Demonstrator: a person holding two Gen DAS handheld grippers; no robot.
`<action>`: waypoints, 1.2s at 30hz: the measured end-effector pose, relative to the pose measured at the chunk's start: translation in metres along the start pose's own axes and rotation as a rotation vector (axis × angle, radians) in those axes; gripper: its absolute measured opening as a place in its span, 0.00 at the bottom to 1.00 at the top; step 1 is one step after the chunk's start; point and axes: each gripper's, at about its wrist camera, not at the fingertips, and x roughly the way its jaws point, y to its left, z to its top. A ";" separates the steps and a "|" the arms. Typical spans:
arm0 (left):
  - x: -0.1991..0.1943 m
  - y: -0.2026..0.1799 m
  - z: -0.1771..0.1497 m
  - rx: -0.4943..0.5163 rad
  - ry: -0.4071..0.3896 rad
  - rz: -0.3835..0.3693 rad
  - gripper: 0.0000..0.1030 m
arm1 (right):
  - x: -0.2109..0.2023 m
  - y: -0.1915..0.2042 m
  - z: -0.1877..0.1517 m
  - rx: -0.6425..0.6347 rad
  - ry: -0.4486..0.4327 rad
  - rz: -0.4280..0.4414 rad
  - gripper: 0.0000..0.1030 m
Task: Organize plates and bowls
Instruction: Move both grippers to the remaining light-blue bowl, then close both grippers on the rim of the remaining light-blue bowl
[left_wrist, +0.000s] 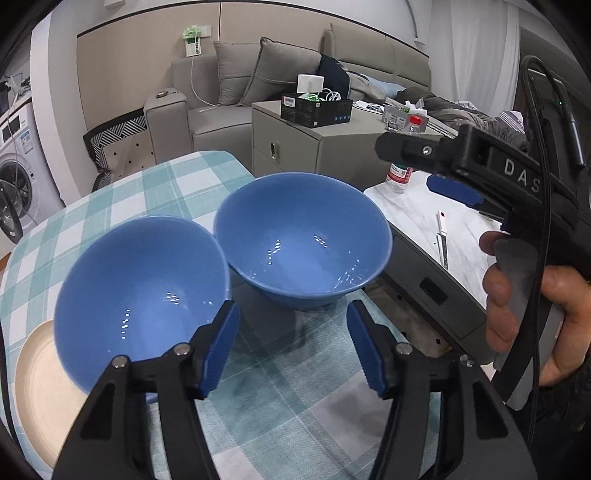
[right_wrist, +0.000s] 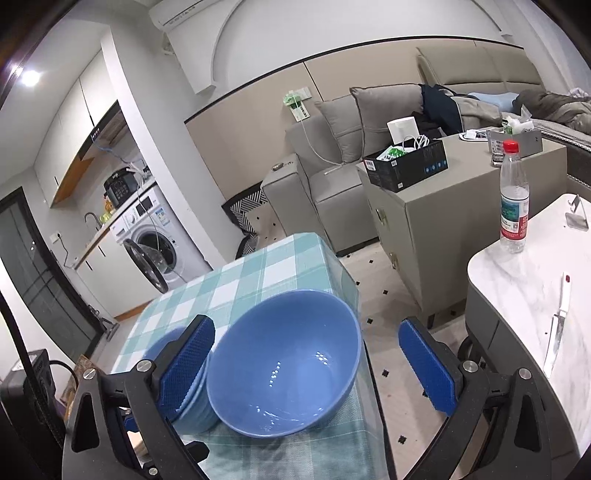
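Two glossy blue ceramic bowls sat side by side on the table with the teal-and-white checked cloth (left_wrist: 155, 184), rims touching or nearly so. The nearer blue bowl (left_wrist: 140, 291) rested partly over a cream round plate (left_wrist: 35, 387) at the table's left edge. The farther blue bowl (left_wrist: 303, 240) stood close to the table's right edge.

Your left gripper (left_wrist: 291, 347) was spread wide and held nothing; one blue pad sat just beside the nearer bowl's rim. Your right gripper (right_wrist: 306, 369) was also spread wide and empty, framing the farther bowl (right_wrist: 284, 362) from above.

The likely risk was at that right edge: a pad that nudged the farther bowl sideways could have pushed it off the cloth toward the floor. The glaze looked slick, so a shallow pinch on the rim might have slipped. Lifting either bowl could also have clinked it against its neighbour.
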 end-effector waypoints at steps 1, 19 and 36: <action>0.002 -0.001 0.000 -0.009 0.005 -0.008 0.59 | 0.001 -0.001 -0.001 0.000 0.005 -0.004 0.98; 0.034 0.005 0.009 -0.160 0.044 -0.016 0.58 | 0.040 -0.018 -0.017 -0.016 0.126 -0.075 0.66; 0.045 0.006 0.016 -0.184 0.048 -0.023 0.58 | 0.065 -0.030 -0.031 0.019 0.168 -0.072 0.39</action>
